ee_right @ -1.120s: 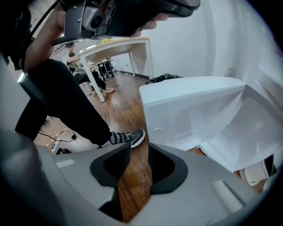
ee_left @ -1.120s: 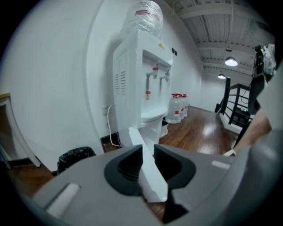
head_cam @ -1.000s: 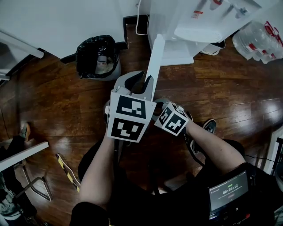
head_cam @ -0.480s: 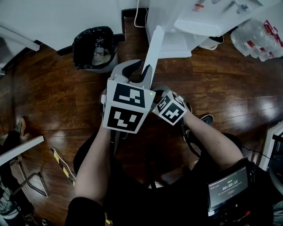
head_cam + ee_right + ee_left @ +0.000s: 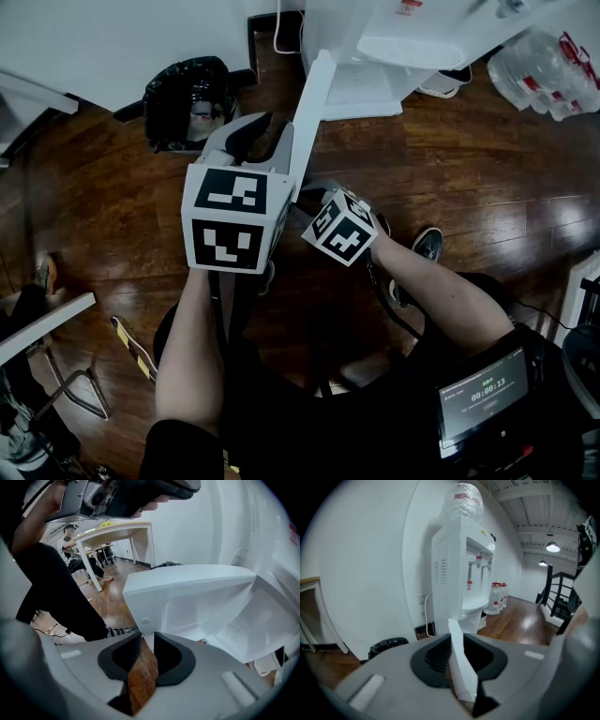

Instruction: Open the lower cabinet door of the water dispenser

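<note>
Left tool (image 5: 457,639) clamps the edge of the white cabinet door (image 5: 316,94), swung out from the water dispenser (image 5: 459,573). Right tool (image 5: 144,637), jaws just closing, stands barely apart, the door's corner at its tips. Dark wood floor (image 5: 487,159), white wall (image 5: 112,37), black bin (image 5: 183,103).

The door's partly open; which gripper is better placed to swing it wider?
Left. The left gripper clamps the free edge of the door. The right gripper, jaws just closing, sits at the door's lower edge with only floor showing between them.
</note>
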`<action>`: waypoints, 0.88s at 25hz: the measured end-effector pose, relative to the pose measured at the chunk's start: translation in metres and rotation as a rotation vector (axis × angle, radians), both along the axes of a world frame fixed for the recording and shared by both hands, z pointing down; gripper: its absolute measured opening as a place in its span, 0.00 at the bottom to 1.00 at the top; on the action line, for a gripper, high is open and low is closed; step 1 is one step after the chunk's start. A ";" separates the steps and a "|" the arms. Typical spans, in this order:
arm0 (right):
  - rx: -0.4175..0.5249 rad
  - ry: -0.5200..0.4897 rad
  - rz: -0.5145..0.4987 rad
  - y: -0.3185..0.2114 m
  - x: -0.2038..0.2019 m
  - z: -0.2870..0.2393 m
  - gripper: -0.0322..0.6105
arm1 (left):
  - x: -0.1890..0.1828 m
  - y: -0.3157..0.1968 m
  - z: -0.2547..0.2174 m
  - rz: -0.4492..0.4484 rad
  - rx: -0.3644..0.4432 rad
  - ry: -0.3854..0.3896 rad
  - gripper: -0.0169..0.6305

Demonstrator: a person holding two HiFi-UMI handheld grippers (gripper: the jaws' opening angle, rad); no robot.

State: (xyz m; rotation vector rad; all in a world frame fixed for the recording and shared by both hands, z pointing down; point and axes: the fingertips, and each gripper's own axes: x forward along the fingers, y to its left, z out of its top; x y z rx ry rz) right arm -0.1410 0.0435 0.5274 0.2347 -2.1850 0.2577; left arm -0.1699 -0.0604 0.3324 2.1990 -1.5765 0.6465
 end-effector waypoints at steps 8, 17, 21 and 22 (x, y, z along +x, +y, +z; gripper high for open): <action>-0.047 -0.017 -0.071 -0.007 -0.012 -0.003 0.18 | 0.003 -0.027 0.007 0.001 -0.021 0.003 0.19; -0.082 -0.040 -0.095 -0.010 -0.036 -0.003 0.16 | -0.010 -0.039 0.007 -0.016 -0.024 0.005 0.18; -0.091 -0.064 -0.077 -0.011 -0.050 -0.002 0.16 | -0.013 -0.038 0.008 -0.010 -0.026 0.005 0.18; -0.089 -0.066 -0.076 -0.012 -0.052 -0.002 0.16 | -0.013 -0.038 0.009 -0.008 -0.028 0.004 0.18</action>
